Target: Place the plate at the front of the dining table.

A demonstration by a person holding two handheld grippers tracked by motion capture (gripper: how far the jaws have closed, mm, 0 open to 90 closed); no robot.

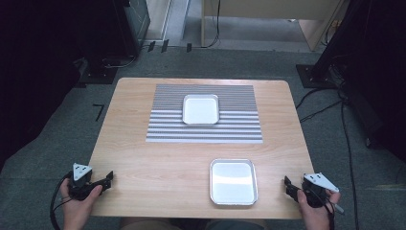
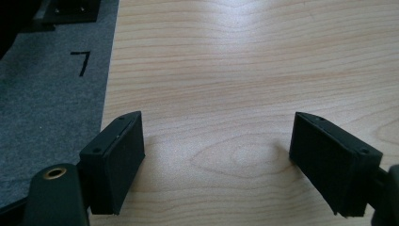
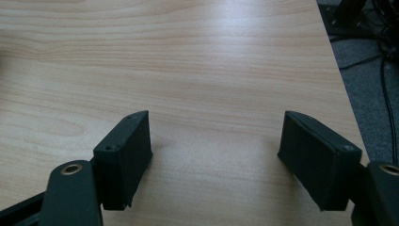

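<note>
The light wooden table (image 1: 158,163) carries a grey striped rectangular mat (image 1: 163,129) with one shallow square metal tray (image 1: 201,109) on it, probably as the target spot. A second shallow square metal tray (image 1: 233,181) sits on bare wood at the near edge, nearer the right gripper (image 1: 289,184). That gripper and the left gripper (image 1: 108,179) rest at the near corners, apparently at the ready, jaws spread wide over bare wood, holding nothing.
</note>
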